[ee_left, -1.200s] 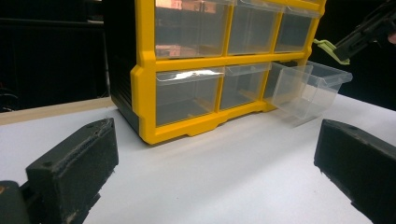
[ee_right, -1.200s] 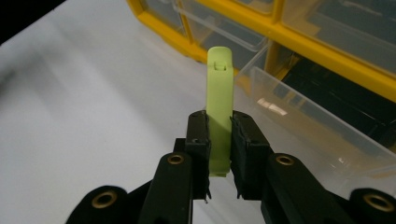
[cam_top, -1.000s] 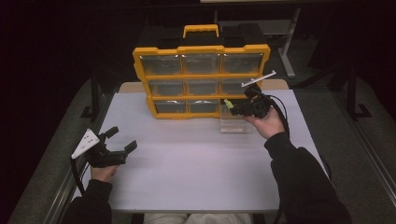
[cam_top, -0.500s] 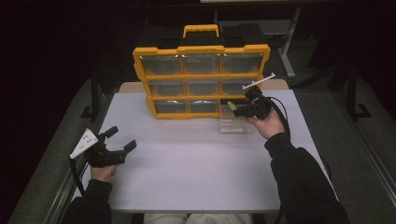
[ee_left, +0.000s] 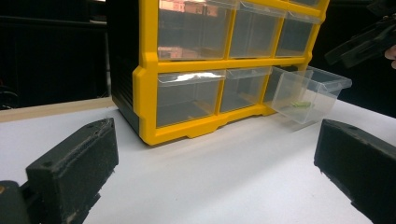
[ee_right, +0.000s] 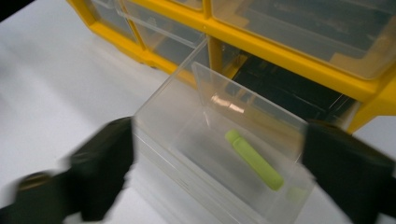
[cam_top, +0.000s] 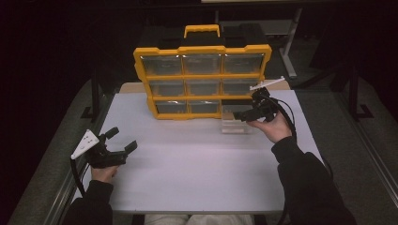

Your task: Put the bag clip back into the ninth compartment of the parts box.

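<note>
Standing upright at the far side of the table [cam_top: 197,183], the yellow cabinet [cam_top: 202,75] faced the person, so every drawer could be reached from the front. One clear drawer [ee_right: 219,154] was out of its bottom right slot and rested on the table just before it, probably to give access from above. A green stick [ee_right: 254,160] lay inside it. The right gripper [cam_top: 247,113] hovered above this drawer with jaws wide apart, holding nothing. The left gripper [cam_top: 121,142], also wide open and empty, rested well apart at the near left, seemingly waiting.
</note>
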`<state>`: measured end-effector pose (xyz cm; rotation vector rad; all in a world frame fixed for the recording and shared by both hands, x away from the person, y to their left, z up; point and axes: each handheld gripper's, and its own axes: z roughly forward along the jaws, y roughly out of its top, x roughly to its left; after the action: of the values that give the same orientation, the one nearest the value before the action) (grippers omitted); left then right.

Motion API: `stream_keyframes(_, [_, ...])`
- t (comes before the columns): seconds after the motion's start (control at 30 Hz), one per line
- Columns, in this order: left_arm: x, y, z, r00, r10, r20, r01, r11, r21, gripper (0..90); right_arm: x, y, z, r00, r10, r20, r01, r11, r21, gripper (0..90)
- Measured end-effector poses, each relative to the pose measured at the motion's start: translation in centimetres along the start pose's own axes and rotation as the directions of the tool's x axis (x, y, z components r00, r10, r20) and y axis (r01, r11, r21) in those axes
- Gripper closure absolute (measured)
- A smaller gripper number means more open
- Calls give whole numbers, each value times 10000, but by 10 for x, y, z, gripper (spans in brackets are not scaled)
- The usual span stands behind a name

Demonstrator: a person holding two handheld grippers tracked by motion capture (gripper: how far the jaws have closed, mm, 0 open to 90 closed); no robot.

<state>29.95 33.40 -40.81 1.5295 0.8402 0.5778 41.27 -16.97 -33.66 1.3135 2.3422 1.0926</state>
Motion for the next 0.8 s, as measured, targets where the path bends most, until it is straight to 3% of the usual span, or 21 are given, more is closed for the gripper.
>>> stream_keyframes(0.03, [0, 0, 0, 10000, 11, 0, -11, 10000, -13, 0, 1, -3, -4, 10000, 0, 59, 2, 9992, -409, 0])
stream_keyframes(0.13, [0, 0, -1, 10000, 0, -39, 0, 10000, -49, 0, 2, -5, -11, 9998, -129, -181, 114, 9968, -786, 0])
stream_keyframes(0.33, [0, 0, -1, 10000, 25, -56, -26, 10000, -30, 0, 3, -13, -26, 9997, -247, -40, 238, 9872, -1580, 0])
stream_keyframes(0.63, [0, 0, -1, 9999, 13, -103, -13, 10000, 5, 0, -1, -34, -37, 9999, 149, 29, -139, 9785, -2059, 0])
stream_keyframes(0.8, [0, -1, -1, 10000, 11, -97, -10, 10000, 34, 0, 0, -47, -41, 10000, 18, 93, 2, 9779, -2091, 0])
